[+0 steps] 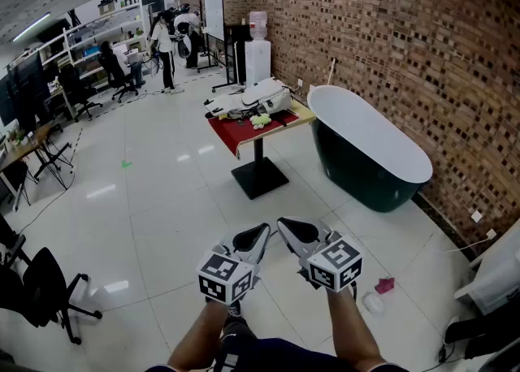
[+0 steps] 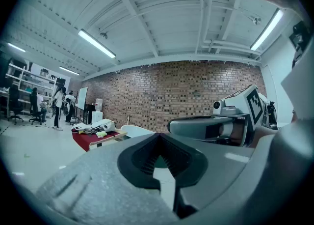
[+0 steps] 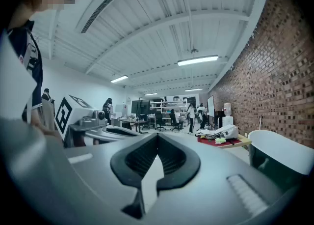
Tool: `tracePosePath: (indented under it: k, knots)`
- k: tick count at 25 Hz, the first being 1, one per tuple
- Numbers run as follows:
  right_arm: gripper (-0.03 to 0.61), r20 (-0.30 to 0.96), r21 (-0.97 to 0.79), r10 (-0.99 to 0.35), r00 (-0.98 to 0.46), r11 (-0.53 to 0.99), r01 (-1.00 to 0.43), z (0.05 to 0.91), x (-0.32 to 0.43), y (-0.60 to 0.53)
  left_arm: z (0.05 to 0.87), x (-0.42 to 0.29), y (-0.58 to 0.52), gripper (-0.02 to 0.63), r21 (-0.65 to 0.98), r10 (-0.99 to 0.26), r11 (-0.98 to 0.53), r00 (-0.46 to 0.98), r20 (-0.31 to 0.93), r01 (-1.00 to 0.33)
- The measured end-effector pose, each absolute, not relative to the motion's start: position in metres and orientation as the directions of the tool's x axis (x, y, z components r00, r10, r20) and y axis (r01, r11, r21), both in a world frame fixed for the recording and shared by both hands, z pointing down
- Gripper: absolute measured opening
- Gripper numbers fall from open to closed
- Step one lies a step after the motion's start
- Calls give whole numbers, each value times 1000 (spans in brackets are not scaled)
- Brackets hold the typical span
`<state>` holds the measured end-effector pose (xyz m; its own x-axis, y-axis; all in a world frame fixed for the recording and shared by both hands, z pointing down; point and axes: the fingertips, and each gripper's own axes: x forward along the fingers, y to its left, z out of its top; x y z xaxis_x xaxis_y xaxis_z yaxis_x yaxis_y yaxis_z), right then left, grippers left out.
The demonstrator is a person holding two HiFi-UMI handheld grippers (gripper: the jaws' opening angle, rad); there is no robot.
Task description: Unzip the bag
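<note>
Both grippers are held level, side by side, over the glossy white tiled floor [image 1: 162,216]. The left gripper [image 1: 262,232] has its jaws closed tight with nothing between them. The right gripper [image 1: 284,224] shows the same, jaws together and empty. The white-and-grey fabric bag [image 1: 268,96] lies well away on the red-covered table [image 1: 244,131], beside the dark green bathtub [image 1: 370,171].

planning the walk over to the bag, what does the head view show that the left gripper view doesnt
Only the head view: the tiled floor stretching to the table, a black office chair, and the left gripper from outside, well short of the table. Only the left gripper view: the ceiling lights, and its own jaws together with nothing between them. Both: the table with the pale bag, the bathtub, the brick wall and the right gripper.
</note>
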<state>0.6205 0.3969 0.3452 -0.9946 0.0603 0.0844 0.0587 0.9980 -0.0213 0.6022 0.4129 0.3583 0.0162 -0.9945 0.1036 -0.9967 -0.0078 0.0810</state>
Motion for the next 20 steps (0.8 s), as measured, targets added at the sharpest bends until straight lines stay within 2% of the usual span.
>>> tracePosePath:
  k: [11,20]
  knots:
    - [6,97,-21,40,-994,999,38,349,581,379,362,558,397,2,92,-995,-10,19,103,-996]
    - [6,121,-35,20,-992,999,15,361,506,341,372,480,359,3,104,-993,-24,35,110,-994]
